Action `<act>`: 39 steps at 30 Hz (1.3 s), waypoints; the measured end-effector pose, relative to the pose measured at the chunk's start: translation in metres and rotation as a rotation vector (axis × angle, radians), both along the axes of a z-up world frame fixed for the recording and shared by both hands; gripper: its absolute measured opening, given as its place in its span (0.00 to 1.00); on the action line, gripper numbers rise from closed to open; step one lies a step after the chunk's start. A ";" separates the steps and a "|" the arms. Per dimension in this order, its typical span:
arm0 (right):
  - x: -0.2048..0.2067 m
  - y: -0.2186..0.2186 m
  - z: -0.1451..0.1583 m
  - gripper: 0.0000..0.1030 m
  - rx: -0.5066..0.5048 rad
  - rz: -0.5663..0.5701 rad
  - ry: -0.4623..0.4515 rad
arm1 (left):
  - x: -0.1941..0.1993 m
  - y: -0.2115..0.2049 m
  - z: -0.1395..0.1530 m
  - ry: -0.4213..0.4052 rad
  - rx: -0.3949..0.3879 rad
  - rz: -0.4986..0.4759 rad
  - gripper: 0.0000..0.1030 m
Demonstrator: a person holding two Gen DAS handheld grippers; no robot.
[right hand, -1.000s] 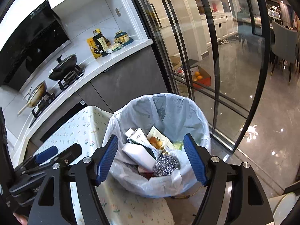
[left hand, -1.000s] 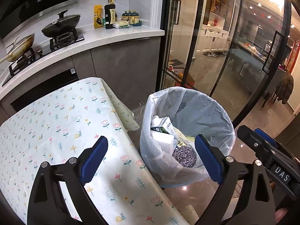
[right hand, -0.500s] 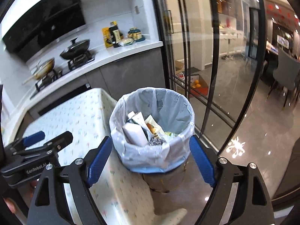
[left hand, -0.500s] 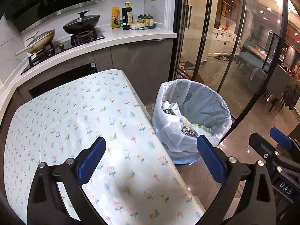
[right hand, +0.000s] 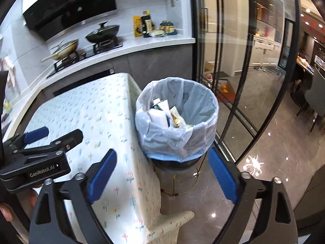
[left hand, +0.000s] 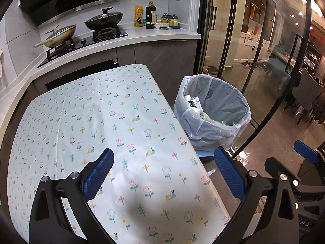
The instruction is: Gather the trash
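Note:
A bin lined with a pale plastic bag [left hand: 215, 130] [right hand: 174, 142] stands on the floor at the table's far right corner. It holds a carton [left hand: 193, 102] [right hand: 162, 105], wrappers and other trash. My left gripper [left hand: 164, 172] hovers above the flowered tablecloth [left hand: 91, 122], jaws wide open with nothing between them. My right gripper [right hand: 162, 172] hangs over the table's right edge and the floor in front of the bin. Its jaws are opening and nothing sits between them. Each gripper shows at the side of the other's view: the left gripper [right hand: 54, 136], the right gripper [left hand: 292, 160].
Behind the table runs a white counter [left hand: 162, 34] with a hob, two pans [left hand: 103, 20] and bottles. Glass sliding doors [right hand: 239, 81] stand right of the bin, over a glossy floor [right hand: 274, 162]. A person's hand [right hand: 6, 209] holds the left gripper.
Both grippers have drawn back from over the bin, so it now looks smaller and farther off. The right jaws stand wider apart. More of the tablecloth has come into view.

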State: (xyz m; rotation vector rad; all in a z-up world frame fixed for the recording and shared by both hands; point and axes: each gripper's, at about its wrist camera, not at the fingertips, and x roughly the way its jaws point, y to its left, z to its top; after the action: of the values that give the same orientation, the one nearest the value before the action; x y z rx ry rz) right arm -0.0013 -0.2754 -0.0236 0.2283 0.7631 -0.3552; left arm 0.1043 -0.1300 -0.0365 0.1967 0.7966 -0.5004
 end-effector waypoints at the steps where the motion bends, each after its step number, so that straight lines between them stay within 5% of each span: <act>1: -0.001 0.001 0.000 0.89 0.001 0.005 0.003 | -0.003 0.001 -0.001 0.001 0.003 0.003 0.92; 4: -0.007 0.001 -0.002 0.94 0.013 0.012 0.007 | -0.009 0.003 -0.004 -0.001 0.016 0.014 0.93; 20: -0.007 -0.002 -0.001 0.94 0.002 0.031 0.014 | -0.013 0.009 -0.002 0.013 0.016 0.079 0.93; 39: 0.063 -0.023 0.003 0.94 0.003 0.007 0.050 | 0.054 -0.013 0.002 0.029 -0.001 0.071 0.93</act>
State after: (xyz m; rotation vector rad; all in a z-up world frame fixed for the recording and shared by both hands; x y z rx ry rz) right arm 0.0612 -0.2983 -0.0206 0.2206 0.8140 -0.3541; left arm 0.1579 -0.1435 -0.0349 0.1599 0.8289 -0.4370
